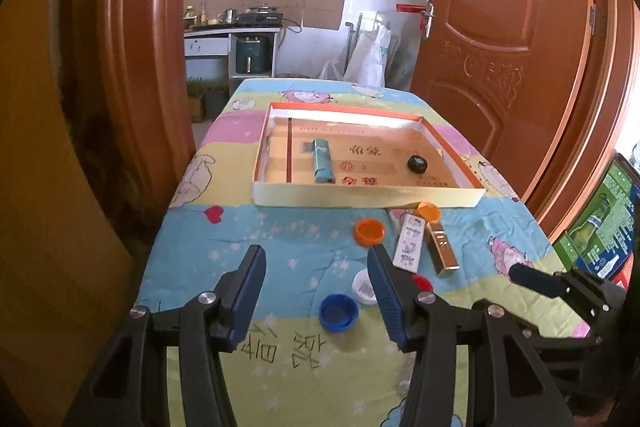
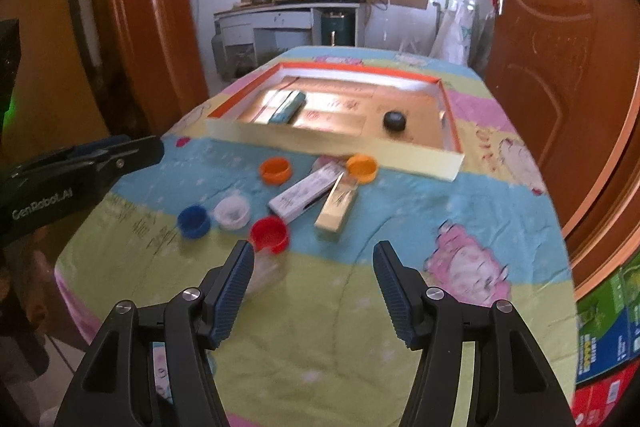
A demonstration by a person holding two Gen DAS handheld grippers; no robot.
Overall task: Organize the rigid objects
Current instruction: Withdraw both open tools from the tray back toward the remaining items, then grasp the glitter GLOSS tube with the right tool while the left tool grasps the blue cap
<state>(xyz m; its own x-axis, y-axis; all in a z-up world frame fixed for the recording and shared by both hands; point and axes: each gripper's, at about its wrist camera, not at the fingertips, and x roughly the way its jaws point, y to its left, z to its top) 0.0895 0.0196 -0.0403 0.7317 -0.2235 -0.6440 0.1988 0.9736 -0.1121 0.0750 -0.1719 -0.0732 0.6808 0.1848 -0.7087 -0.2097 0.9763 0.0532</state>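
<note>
- Now the left gripper [image 1: 316, 259] and right gripper [image 2: 314, 255] both stand open and empty.
- White lighter [image 2: 306, 191] and gold bar [image 2: 337, 209] lie flat before the tray [image 2: 336, 143], long axes toward it.

bare cloth [image 2: 320, 307] ahead, bottle caps [image 2: 269, 234] and boxes [image 2: 336, 211] beyond, tray [image 2: 320, 143] behind

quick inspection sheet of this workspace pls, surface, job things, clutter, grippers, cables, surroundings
surface: table under a cartoon-print cloth
job's things: shallow box holds a teal lighter and a black cap; outside it lie a blue cap, white cap, red cap, two orange caps, a white pack and a gold bar
clutter: nothing seen
grippers: left gripper open, empty; right gripper open, empty
cables: nothing seen on the table
surroundings: wooden door, kitchen counter behind
</note>
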